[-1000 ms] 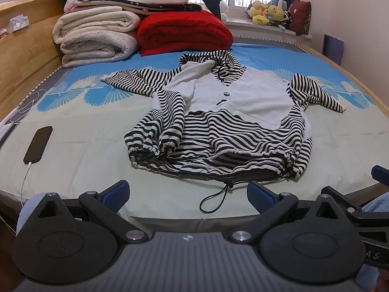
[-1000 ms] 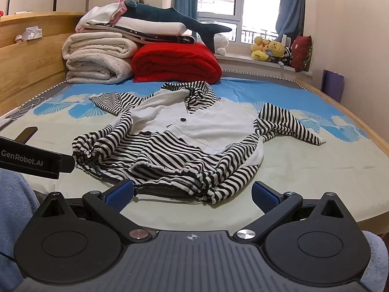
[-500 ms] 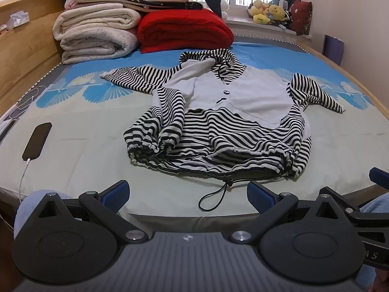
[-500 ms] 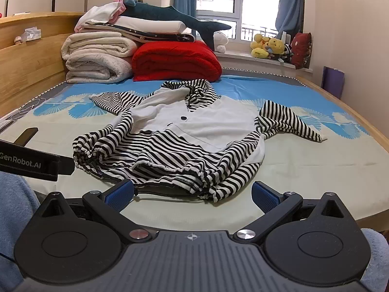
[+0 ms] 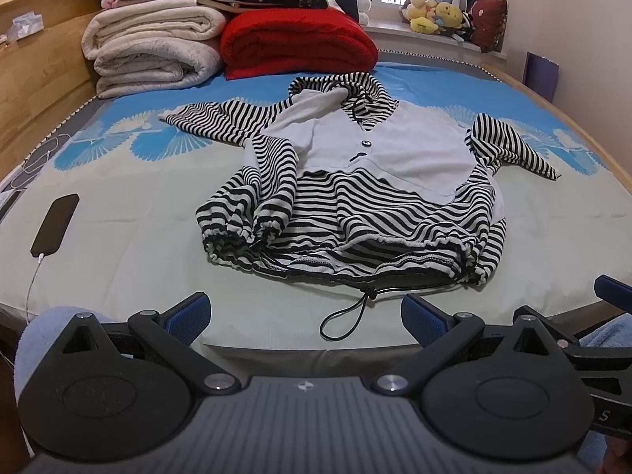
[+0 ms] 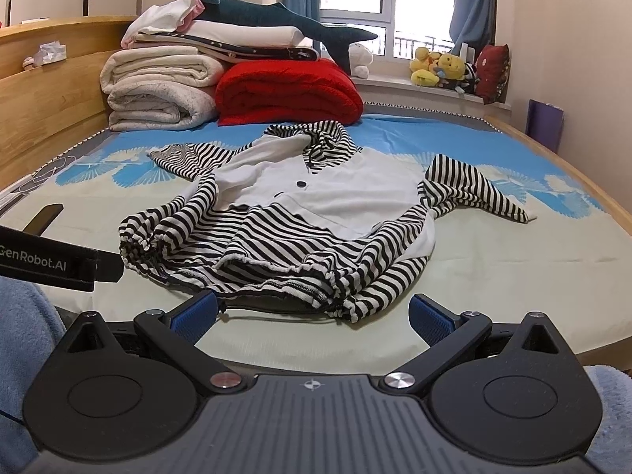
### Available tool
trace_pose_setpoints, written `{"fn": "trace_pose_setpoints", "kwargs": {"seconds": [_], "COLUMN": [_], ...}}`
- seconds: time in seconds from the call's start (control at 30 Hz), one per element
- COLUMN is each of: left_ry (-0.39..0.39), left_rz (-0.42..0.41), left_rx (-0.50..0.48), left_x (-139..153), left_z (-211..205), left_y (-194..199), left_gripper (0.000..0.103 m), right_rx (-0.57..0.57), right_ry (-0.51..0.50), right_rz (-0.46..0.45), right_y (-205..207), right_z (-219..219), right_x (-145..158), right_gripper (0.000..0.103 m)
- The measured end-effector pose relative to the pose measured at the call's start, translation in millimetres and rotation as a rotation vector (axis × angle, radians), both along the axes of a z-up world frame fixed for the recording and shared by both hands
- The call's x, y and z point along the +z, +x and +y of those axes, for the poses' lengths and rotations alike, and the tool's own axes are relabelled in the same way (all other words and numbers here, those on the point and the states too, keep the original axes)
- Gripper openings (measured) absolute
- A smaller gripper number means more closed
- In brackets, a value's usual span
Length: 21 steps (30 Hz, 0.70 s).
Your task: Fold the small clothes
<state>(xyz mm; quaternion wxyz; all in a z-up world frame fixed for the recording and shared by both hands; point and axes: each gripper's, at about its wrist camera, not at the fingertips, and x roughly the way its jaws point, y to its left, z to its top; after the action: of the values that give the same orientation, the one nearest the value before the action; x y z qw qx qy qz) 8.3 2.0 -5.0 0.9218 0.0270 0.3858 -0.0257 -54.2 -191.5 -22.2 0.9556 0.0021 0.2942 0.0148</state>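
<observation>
Both tools hover at the near edge of the bed (image 5: pixel 118 245), fingers spread wide and holding nothing. Ahead of the left tool (image 5: pixel 306 316) the striped hooded top (image 5: pixel 355 197) lies rumpled on the sheet, hood pointing away, its drawstring loop (image 5: pixel 347 316) just beyond the fingertips. The right tool (image 6: pixel 312 316) sits close to the top's hem. A phone (image 5: pixel 55 223) lies far left; folded blankets (image 5: pixel 158 51) are stacked beyond.

Bed-edge views; shared hoodie (image 5: pixel 355 181)
</observation>
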Motion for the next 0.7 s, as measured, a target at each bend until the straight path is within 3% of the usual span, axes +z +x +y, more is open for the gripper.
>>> {"fn": "trace_pose_setpoints", "kwargs": {"seconds": [0.2,0.27,0.37,0.5,0.57,0.7], "left_ry": [-0.010,-0.059,-0.150,-0.138,-0.137,-0.216], "left_rz": [0.056,0.101,0.118,0.147,0.178,0.262], "left_rx": [0.036,0.072,0.132,0.195,0.216,0.244], "left_x": [-13.8,-21.2,-31.8,-44.0,-52.1,-67.3], "left_z": [18.1,38.1,66.7,91.2,100.6,119.4], "left_y": [37.8,64.0,97.1,140.5,160.8,203.9], "left_gripper": [0.103,0.103,0.103,0.103,0.103,0.103], "right_rx": [-0.015,-0.045,-0.166,-0.364,-0.376,-0.304], "right_ry": [0.028,0.046,0.092,0.110,0.159,0.384], "right_rz": [0.053,0.074,0.127,0.199,0.249,0.321], "right_y": [17.8,30.6,57.8,93.6,107.7,137.1], "right_z": [-9.7,-23.0,-57.9,-103.9,-114.8,-119.7], "right_x": [-13.5,-20.1,-35.5,-66.6,-79.5,-96.0], "right_gripper": [0.102,0.102,0.102,0.101,0.099,0.097]}}
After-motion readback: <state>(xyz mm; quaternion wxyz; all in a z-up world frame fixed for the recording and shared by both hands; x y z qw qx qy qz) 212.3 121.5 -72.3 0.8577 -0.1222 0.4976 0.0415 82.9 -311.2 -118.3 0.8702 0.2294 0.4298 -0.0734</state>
